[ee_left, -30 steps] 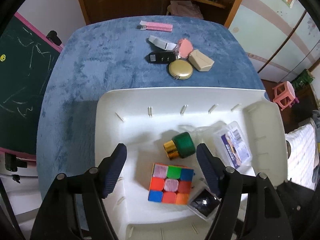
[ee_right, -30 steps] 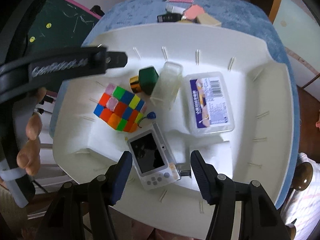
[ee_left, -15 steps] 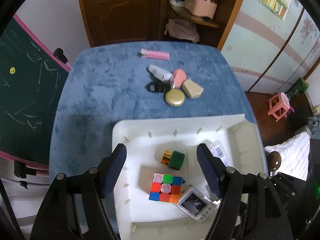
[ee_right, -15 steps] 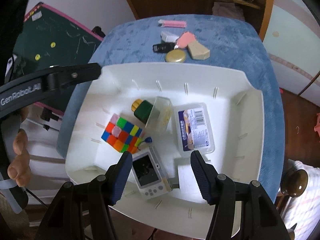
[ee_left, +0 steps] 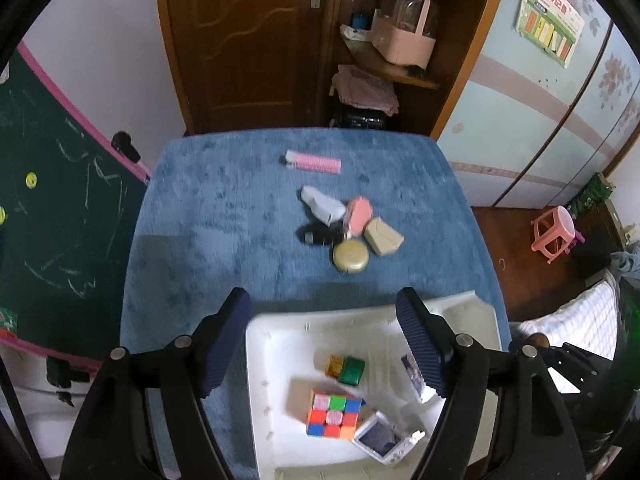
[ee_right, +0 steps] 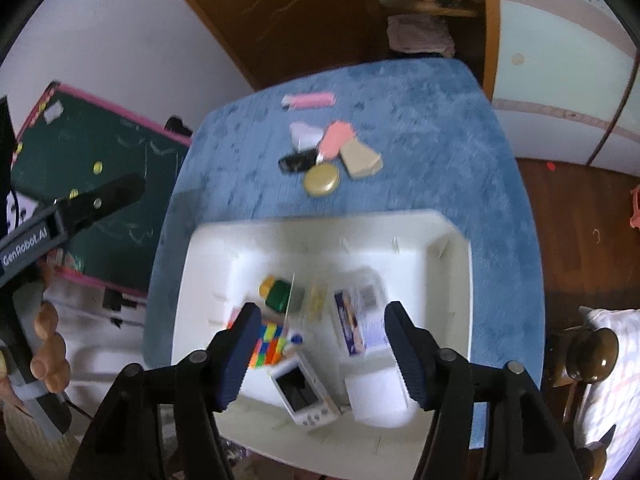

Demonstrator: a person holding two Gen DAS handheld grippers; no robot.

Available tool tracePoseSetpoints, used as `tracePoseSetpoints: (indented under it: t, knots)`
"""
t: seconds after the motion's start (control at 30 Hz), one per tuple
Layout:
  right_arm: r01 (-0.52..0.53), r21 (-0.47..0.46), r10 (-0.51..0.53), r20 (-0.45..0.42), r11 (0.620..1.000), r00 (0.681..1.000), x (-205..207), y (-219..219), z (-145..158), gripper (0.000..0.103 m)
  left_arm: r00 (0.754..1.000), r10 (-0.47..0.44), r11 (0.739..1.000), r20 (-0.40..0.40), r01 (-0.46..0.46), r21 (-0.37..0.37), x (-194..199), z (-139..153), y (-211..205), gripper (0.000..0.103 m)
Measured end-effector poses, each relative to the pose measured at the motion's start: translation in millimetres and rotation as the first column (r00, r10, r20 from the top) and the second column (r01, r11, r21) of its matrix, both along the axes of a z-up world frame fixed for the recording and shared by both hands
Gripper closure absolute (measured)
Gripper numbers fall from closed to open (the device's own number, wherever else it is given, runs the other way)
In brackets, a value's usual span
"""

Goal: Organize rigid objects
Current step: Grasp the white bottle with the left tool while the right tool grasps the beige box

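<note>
Left wrist view: we judge the sorting roughly half done, with several items in the white tray and a cluster left on the blue table.

At lower centre the white tray (ee_left: 280, 360) holds a colour cube (ee_left: 333, 416), a green and gold bottle (ee_left: 347, 369), a small white camera (ee_left: 383, 440) touching the cube, and a labelled clear box (ee_right: 356, 326) beside a clear case. Above it, at frame centre on the blue table (ee_left: 208, 232), we see a gold round compact (ee_left: 351, 256), a tan wedge (ee_left: 383, 236), a pink piece (ee_left: 358, 212), a black fob (ee_left: 318, 236) and a whitish piece (ee_left: 322, 204) bunched together, and a pink comb (ee_left: 314, 162) apart near the far edge. Our left gripper (ee_left: 324, 344) and right gripper (ee_right: 320, 352) both hang spread wide above the tray, holding nothing.
</note>
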State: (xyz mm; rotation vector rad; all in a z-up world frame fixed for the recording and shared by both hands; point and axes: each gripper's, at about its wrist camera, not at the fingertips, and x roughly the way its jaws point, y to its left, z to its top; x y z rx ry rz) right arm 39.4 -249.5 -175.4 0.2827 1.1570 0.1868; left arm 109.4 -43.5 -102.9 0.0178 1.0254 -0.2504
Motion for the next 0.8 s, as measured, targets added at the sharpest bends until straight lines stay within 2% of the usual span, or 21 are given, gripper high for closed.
tracePoseSetpoints:
  t: [0.23,0.37,0.57,0.8]
  knots:
    - [0.042,-0.017,-0.041,0.027,0.999,0.999,45,-3,28,0.036,1.0,-0.021,0.999,0.013,0.021,0.04,42,21,-11,0.025]
    - [0.045,-0.056,-0.042,0.05,0.997,0.998,79,-2,39,0.036,0.999,-0.018,0.999,-0.029,0.02,0.043,74,19,-12,0.025]
    - [0.064,-0.075,-0.062,0.026,0.995,0.998,132,-5,35,0.036,0.996,-0.028,0.997,-0.088,0.034,0.072,124,-1,-19,0.025]
    - [0.051,-0.114,-0.056,-0.044,0.992,0.997,186,1,0,0.036,0.982,-0.022,0.993,-0.187,0.043,0.107,178,-49,-37,0.025]
